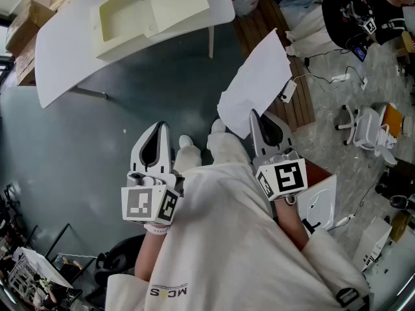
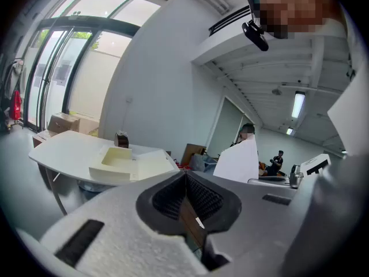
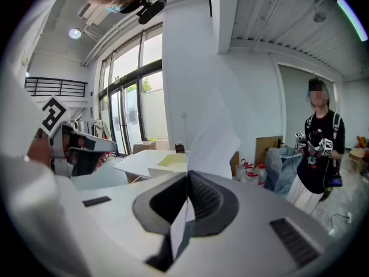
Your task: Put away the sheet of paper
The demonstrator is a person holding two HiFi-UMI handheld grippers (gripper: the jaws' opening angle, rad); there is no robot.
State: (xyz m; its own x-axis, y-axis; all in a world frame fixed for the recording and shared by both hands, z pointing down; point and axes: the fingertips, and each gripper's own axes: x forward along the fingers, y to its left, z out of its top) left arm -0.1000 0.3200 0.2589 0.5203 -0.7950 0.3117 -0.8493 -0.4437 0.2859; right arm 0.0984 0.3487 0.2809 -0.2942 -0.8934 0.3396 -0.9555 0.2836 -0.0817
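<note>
Right gripper view: paper (image 3: 213,143) pinched between jaws.

White sheet of paper (image 1: 256,86), white table (image 1: 65,60), pale cream tray (image 1: 178,5), blue-grey floor (image 1: 84,148), brown cardboard box (image 1: 26,28), white left gripper (image 1: 158,129) and white right gripper (image 1: 254,116), black-and-white square markers (image 1: 288,175) on both

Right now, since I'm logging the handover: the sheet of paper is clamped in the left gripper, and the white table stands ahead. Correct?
Not quite. The sheet of paper is clamped in the right gripper, not the left: the right gripper view shows its edge between the shut jaws. The left gripper is shut on nothing. The white table does stand ahead.
</note>
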